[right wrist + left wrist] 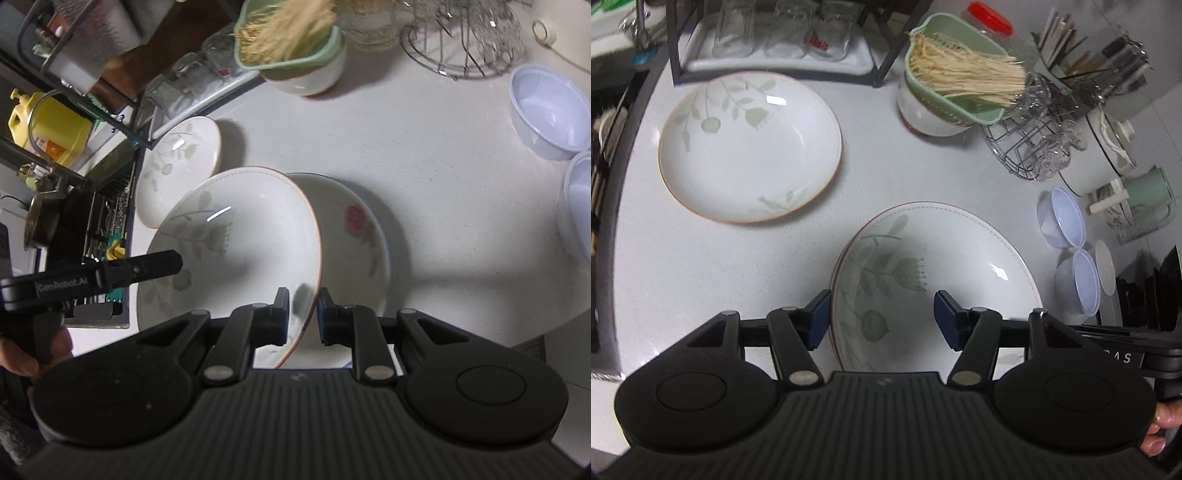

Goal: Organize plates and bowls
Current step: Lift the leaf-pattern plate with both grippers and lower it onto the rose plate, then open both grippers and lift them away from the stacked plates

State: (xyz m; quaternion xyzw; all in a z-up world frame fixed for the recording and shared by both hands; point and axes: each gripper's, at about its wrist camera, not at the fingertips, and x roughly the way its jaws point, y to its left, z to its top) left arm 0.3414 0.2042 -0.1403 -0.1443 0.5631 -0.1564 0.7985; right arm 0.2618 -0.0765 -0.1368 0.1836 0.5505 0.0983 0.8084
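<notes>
Item: leaf-pattern plate, tilted, lifted off the desk, its rim clamped between the fingers of the right gripper, partly over a rose-pattern plate lying flat on the desk. Second leaf plate flat on the desk, near a black rack holding glasses. Left gripper with fingers apart, one either side of the lifted plate's rim, pressing on nothing. Two pale plastic bowls at the right; green strainer in a white bowl beyond.
</notes>
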